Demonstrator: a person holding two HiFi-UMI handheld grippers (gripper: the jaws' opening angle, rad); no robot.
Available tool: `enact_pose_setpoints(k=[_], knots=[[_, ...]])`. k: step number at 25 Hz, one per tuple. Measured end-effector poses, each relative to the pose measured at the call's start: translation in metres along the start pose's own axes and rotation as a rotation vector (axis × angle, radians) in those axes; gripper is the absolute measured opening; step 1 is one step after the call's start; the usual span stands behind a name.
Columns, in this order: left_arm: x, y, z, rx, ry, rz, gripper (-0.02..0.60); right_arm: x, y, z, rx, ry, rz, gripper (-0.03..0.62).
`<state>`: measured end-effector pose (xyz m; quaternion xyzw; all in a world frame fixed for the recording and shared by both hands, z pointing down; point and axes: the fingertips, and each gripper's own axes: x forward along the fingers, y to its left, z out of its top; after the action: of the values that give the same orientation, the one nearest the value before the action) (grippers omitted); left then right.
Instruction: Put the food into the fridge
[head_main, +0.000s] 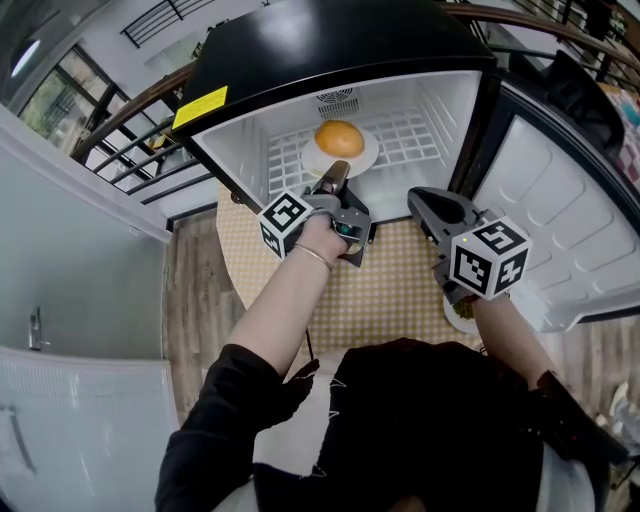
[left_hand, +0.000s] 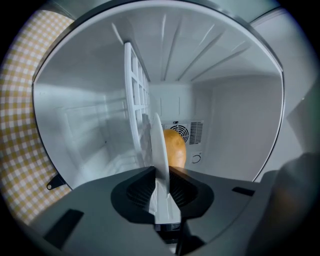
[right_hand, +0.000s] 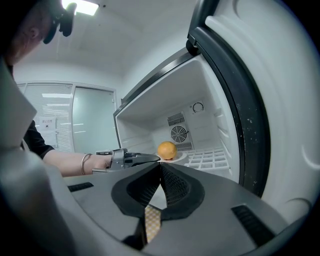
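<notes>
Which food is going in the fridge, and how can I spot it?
Look at the open black fridge with white walls. Over its white wire shelf is a white plate, pinched at the rim by the left gripper. The food is the round orange lump on that plate, the only coloured thing inside.

Food half-masked, a dish tucked away, a door cropped.
In the left gripper view, the white round plate (left_hand: 158, 145) is seen only edge-on, clamped in the left gripper (left_hand: 160, 172), and the left half of the round orange food (left_hand: 177, 149) is masked behind it; whether it is a bun or a fruit cannot be told. In the head view, a pale dish (head_main: 458, 316) is almost wholly covered by the right gripper (head_main: 428, 203) and its marker cube, its contents unreadable. The black-edged white fridge door (head_main: 570, 210) is cut off at the right edge.
</notes>
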<state>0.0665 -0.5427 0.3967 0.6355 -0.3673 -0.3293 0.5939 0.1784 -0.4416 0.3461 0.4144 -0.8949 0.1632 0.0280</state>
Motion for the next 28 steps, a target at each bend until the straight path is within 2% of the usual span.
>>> enact_pose_setpoints(k=[8,16,28], knots=[[-0.003,-0.001,0.004,0.010,-0.020,0.008,0.070,-0.001,0.000,-0.001,0.005,0.004,0.005,0.017],[-0.004,-0.008,0.007,0.019,-0.034,0.005,0.155,-0.002,0.006,-0.003,0.010,0.010,0.024,0.017],[-0.010,-0.013,0.011,0.046,-0.049,0.025,0.220,-0.006,0.014,-0.013,0.019,0.031,0.039,0.017]])
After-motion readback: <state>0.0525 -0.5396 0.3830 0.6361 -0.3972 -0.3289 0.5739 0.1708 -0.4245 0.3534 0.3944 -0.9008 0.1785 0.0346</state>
